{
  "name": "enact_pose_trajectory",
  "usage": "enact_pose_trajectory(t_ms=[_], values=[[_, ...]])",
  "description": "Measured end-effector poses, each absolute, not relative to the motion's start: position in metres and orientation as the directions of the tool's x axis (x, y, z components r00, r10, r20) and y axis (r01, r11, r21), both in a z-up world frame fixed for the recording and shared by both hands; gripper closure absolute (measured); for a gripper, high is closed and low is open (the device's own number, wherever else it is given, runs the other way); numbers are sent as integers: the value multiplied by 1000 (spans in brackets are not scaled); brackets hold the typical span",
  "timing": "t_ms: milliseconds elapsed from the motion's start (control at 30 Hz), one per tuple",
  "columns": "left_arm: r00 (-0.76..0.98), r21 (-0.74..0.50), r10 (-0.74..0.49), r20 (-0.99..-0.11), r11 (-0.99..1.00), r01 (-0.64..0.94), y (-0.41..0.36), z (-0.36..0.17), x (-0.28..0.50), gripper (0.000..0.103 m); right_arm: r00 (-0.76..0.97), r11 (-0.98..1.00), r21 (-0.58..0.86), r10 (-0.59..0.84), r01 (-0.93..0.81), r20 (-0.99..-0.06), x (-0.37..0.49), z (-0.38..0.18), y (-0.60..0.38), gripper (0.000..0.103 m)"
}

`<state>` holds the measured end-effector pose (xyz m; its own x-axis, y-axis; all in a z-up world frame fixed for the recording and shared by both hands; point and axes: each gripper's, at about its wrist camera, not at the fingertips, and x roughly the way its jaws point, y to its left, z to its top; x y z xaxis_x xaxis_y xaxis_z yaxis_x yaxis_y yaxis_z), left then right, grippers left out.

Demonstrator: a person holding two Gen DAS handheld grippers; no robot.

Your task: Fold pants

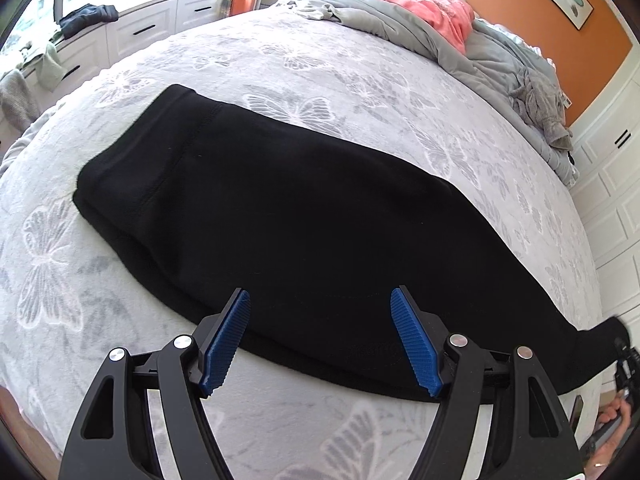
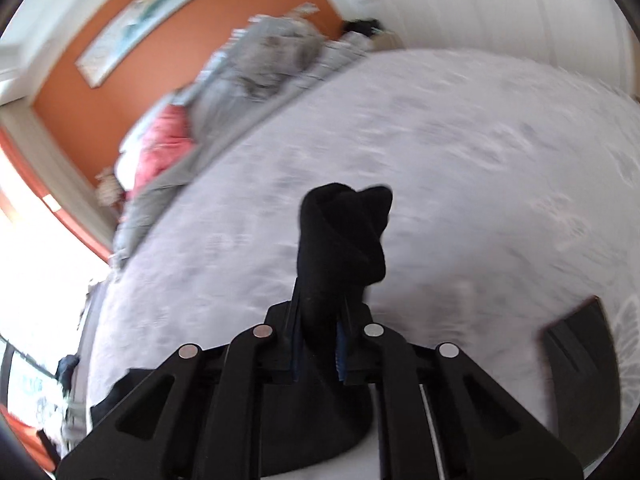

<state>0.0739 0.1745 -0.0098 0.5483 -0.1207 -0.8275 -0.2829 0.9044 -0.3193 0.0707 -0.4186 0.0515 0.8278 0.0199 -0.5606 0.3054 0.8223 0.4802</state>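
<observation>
The right hand-held gripper (image 2: pixel 320 344) pinches a bunched end of the black fleece pants (image 1: pixel 288 216) at lower centre. The left hand-held gripper (image 1: pixel 320 340), spread and empty, hovers over the pants lying across the grey butterfly-patterned bed (image 1: pixel 360 64).

Black pants (image 1: pixel 304 216); pale grey butterfly-print bedspread (image 1: pixel 360 68); blue-padded tongs (image 1: pixel 320 344).
</observation>
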Motion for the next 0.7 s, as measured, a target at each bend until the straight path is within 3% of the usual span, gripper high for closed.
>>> enact_pose_trajectory(t_ms=[200, 467, 700], values=[[559, -305, -101, -823, 909, -285, 189, -5, 64, 33, 837, 893, 450, 234, 16, -494, 96, 84, -290, 92], [556, -317, -100, -825, 897, -309, 220, -6, 50, 33, 675, 943, 251, 333, -221, -659, 132, 29, -133, 92], [564, -333, -114, -818, 893, -303, 234, -5, 43, 33, 599, 953, 123, 272, -278, -753, 141, -22, -83, 91]])
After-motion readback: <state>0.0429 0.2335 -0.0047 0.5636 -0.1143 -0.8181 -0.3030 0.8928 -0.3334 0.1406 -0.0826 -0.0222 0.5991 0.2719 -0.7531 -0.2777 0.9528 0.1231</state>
